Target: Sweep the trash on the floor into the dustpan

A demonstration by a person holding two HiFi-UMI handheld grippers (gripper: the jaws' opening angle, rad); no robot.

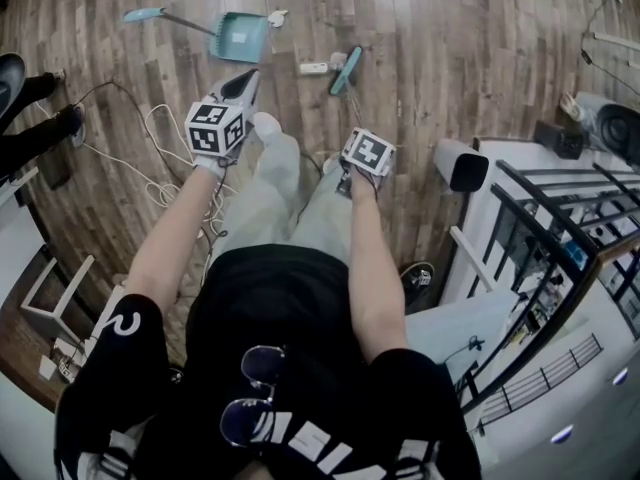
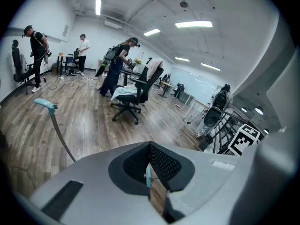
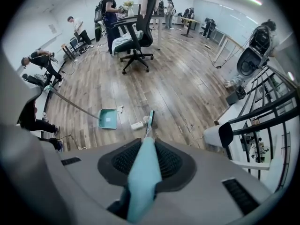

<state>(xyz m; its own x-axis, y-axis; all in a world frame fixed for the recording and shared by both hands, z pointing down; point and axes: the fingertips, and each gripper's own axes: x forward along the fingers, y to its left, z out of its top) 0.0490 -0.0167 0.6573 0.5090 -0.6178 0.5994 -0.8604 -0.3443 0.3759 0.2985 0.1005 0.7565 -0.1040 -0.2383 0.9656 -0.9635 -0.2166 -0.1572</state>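
1. Broom handle (image 3: 143, 182): teal and flat-sided, pinched firmly between the jaws of the right gripper (image 3: 149, 146), high on the shaft. It looks stiff and light. Held that far up it is a long lever, so I'd expect the head to swing if the pinch slackens; a lower hold would give more control.
2. Broom head (image 1: 345, 71): down on the plank floor (image 1: 450, 48) ahead of the person's feet, just beside a white piece of trash (image 1: 313, 68). The trash looks light. It should slide easily on smooth boards but may skitter past the target.
3. Crumpled white scrap (image 1: 277, 16): just beside the dustpan's far right corner.
4. Dustpan (image 1: 240, 36): teal, flat on the floor, left of the broom head and apart from it. Its long handle slants away to the left. It looks like thin plastic that would scoot when nudged, so steady it by the handle grip (image 2: 47, 104).
5. Left gripper (image 2: 150, 146): fingertips met, nothing held. Only floor and a teal sliver I can't identify show through the slit. It hangs short of the dustpan.
6. Beyond: white cables (image 1: 165, 158) near the person's left foot, an office chair (image 2: 136, 95), and people working at the far desks.
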